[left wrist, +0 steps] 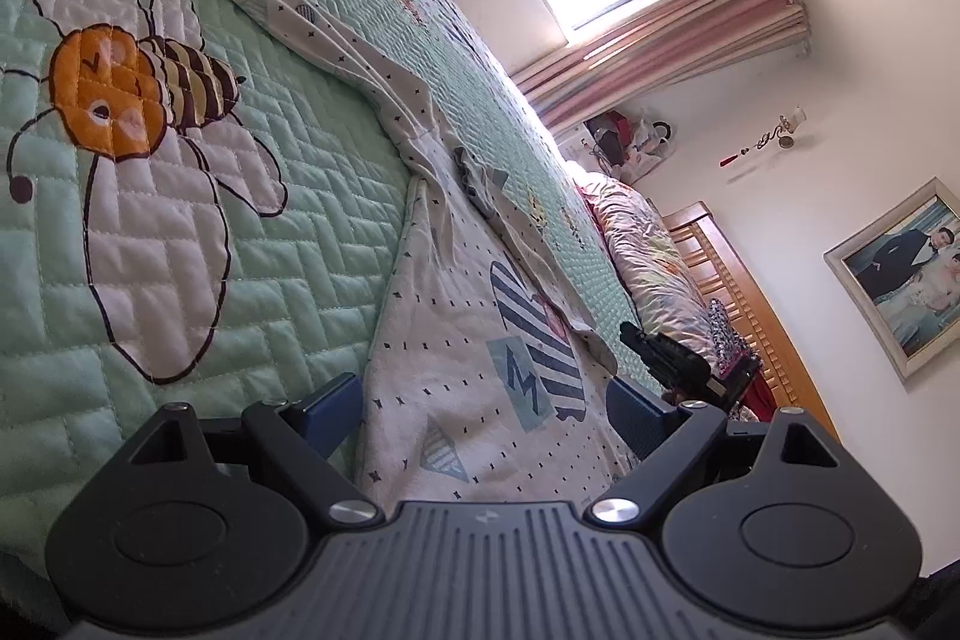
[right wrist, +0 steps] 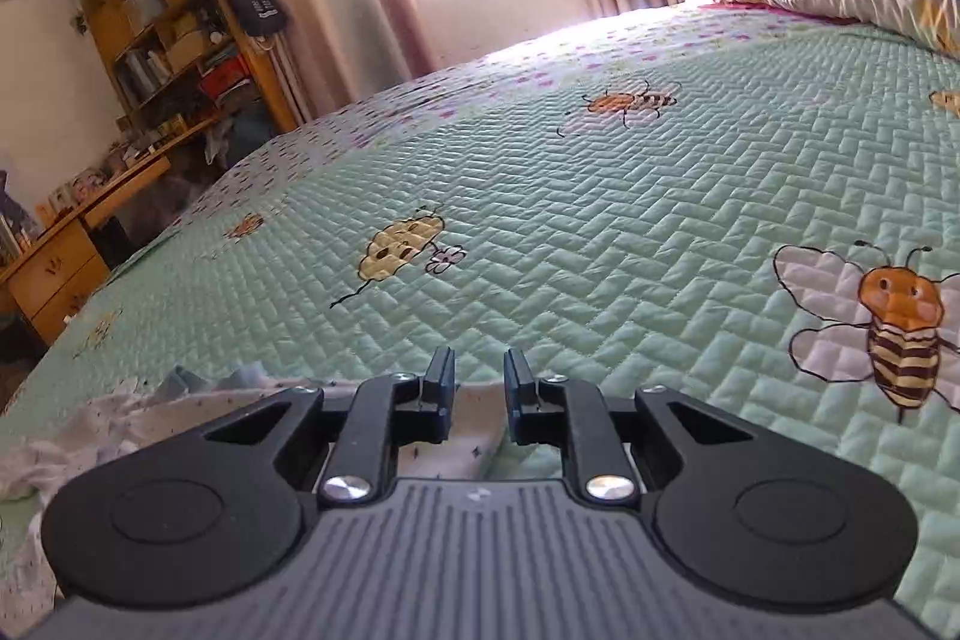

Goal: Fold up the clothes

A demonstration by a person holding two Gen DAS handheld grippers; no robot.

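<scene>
White patterned garment point(left wrist: 480, 340) lies spread on green quilted bed point(left wrist: 300, 232). Left tool point(left wrist: 486, 412) released, jaws wide astride the garment's near end. Right tool point(right wrist: 477, 388) narrowly parted, gripping nothing; garment edge beneath it.

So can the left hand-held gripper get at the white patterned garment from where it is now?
Probably yes. The left hand-held gripper is wide open with the white garment lying flat on the green quilt right between its fingers; nothing sits in the way.
</scene>
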